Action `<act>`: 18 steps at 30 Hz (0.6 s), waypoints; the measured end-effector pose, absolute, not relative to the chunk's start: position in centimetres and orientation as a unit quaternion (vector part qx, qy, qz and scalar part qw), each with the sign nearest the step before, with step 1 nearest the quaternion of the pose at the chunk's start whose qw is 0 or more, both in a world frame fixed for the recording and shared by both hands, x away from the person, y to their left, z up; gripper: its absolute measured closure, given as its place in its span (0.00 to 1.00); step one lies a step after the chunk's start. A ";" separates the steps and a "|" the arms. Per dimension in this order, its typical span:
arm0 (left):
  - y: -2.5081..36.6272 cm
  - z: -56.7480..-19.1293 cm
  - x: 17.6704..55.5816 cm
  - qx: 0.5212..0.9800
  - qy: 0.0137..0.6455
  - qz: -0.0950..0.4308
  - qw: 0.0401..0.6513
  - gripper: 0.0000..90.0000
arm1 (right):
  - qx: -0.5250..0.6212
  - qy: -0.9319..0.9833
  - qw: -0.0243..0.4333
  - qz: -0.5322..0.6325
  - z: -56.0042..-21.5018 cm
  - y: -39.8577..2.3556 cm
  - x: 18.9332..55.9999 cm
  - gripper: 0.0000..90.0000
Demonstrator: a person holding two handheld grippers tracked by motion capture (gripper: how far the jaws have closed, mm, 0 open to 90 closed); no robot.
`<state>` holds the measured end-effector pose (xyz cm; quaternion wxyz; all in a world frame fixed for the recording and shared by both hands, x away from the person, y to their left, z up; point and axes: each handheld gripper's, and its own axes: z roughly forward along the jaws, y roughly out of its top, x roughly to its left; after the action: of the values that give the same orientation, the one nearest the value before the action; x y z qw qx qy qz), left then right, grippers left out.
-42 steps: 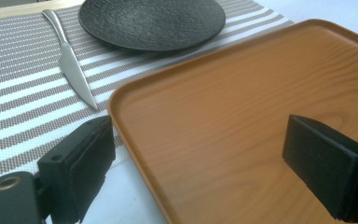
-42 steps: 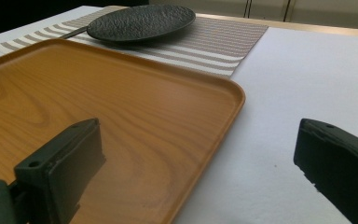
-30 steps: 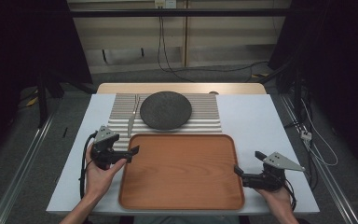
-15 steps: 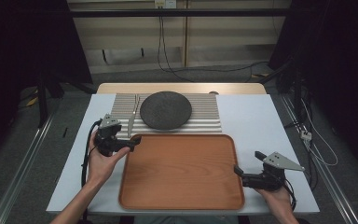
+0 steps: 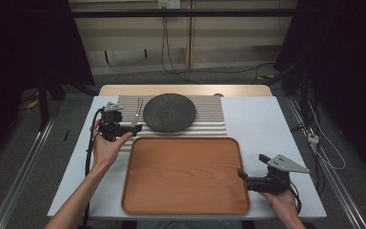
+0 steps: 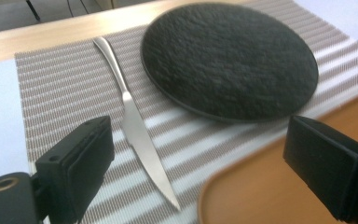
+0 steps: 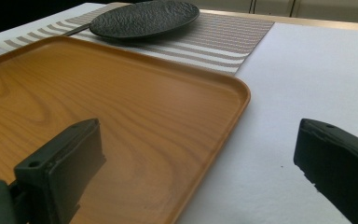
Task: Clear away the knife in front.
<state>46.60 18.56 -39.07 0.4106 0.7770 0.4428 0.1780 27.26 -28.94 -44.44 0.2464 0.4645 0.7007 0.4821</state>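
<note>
Left claw (image 5: 132,128): left of centre in the high view, held in the person's left hand (image 5: 106,145) over the striped placemat (image 5: 209,119); jaws spread wide, holding nothing.
Left claw, own view (image 6: 205,175): one black jaw at lower left, the other at lower right, with the knife's blade between them but not touched.
Knife (image 6: 135,123): lies flat on the placemat, handle toward the upper left of the left gripper view, tip toward the bottom centre; in the high view (image 5: 137,112) it sits just left of the plate.
Plate (image 5: 169,112): dark, round, rough-surfaced, resting on the placemat in the upper centre of the high view; in the left gripper view (image 6: 228,58) it is at upper right, just beside the knife.
Tray (image 5: 186,174): wooden, rounded corners, bare, lower centre of the high view; its corner (image 6: 279,186) shows at the bottom right of the left gripper view, near the knife tip.
Right claw (image 5: 242,174): lower right of the high view, at the tray's right rim; jaws wide apart, holding nothing.
Right claw, own view (image 7: 200,179): jaws straddle the tray's edge (image 7: 233,100), one over the wood, one over the white bench (image 7: 317,74).
</note>
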 end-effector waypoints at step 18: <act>18.1 -41.1 52.4 0.788 0.471 0.178 0.355 0.28 | 0.465 0.702 0.246 0.480 -44.5 -29.0 27.4 0.01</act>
<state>52.35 18.14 -41.08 0.3554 0.7876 0.4710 0.1775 27.36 -29.00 -44.51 0.2460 0.4650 0.7022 0.4798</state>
